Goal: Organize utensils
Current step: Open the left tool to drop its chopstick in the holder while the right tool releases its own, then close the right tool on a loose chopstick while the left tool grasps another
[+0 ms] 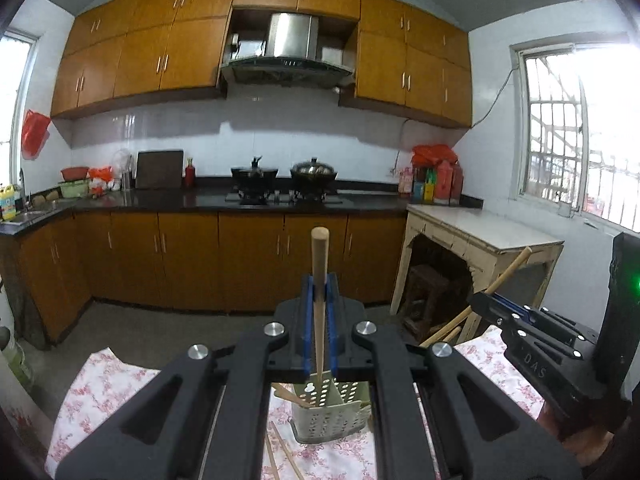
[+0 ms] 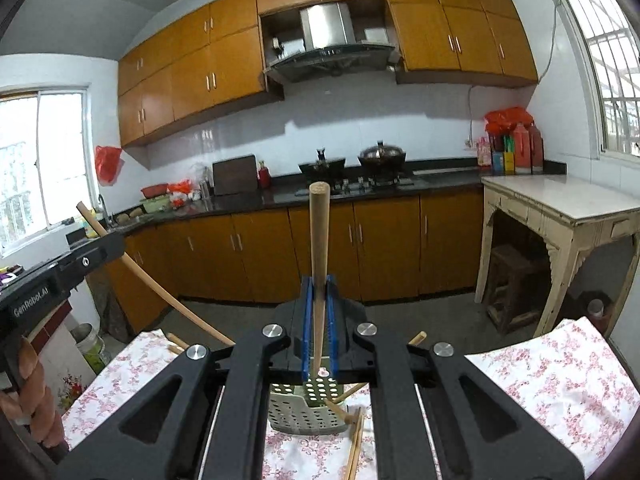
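My left gripper (image 1: 319,292) is shut on a wooden chopstick (image 1: 319,264) that points up, its lower end over the pale perforated utensil holder (image 1: 328,412). My right gripper (image 2: 319,292) is shut on another wooden chopstick (image 2: 319,248), its lower end over the same holder (image 2: 308,408). The right gripper also shows at the right of the left wrist view (image 1: 486,298), and the left gripper at the left of the right wrist view (image 2: 108,240). Loose chopsticks (image 1: 280,448) (image 2: 354,440) lie on the floral cloth around the holder.
The floral tablecloth (image 2: 540,380) covers the table below me. Beyond are a floor gap, wooden cabinets (image 1: 248,256), a black counter with pots (image 1: 312,172), and a cream side table (image 1: 480,232) with a stool under it.
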The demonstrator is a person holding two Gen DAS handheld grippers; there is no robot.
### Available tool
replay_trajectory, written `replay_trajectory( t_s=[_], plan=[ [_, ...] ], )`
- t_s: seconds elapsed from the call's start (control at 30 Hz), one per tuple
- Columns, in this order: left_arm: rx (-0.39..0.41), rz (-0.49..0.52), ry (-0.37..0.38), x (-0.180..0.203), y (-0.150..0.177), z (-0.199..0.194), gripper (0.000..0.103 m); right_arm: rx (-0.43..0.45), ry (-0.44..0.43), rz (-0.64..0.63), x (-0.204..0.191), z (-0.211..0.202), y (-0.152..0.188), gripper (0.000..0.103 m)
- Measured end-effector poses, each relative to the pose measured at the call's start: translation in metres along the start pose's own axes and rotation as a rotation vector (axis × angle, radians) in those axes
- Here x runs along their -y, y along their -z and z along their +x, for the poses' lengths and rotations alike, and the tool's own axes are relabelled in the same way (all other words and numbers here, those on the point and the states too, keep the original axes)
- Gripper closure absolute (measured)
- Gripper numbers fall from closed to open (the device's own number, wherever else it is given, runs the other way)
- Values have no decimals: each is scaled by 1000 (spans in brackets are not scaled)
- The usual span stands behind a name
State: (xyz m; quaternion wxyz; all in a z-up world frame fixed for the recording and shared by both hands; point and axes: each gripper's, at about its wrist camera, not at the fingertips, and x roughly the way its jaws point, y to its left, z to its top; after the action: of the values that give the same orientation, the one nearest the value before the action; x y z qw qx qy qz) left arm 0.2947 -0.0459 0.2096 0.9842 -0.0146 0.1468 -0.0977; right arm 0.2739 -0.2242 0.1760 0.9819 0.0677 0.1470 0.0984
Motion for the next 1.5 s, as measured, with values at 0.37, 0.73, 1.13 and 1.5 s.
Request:
replay_trajectory(
  t_s=[0.37,0.73,1.13,1.5],
  plan=[
    [-118,-17,-23,-15,33,46,96,-141,15,21,1,49,29,96],
    [-113,-60,-39,-37,38,28,76,-146,35,51,5,34,22,86],
    [-74,-108,-98,-78,74,-54,62,-75,100,79,43,-48,45,84],
    [-357,-123,-158,-92,214,-21,61,-417,79,130,52,-1,188,84]
  ],
)
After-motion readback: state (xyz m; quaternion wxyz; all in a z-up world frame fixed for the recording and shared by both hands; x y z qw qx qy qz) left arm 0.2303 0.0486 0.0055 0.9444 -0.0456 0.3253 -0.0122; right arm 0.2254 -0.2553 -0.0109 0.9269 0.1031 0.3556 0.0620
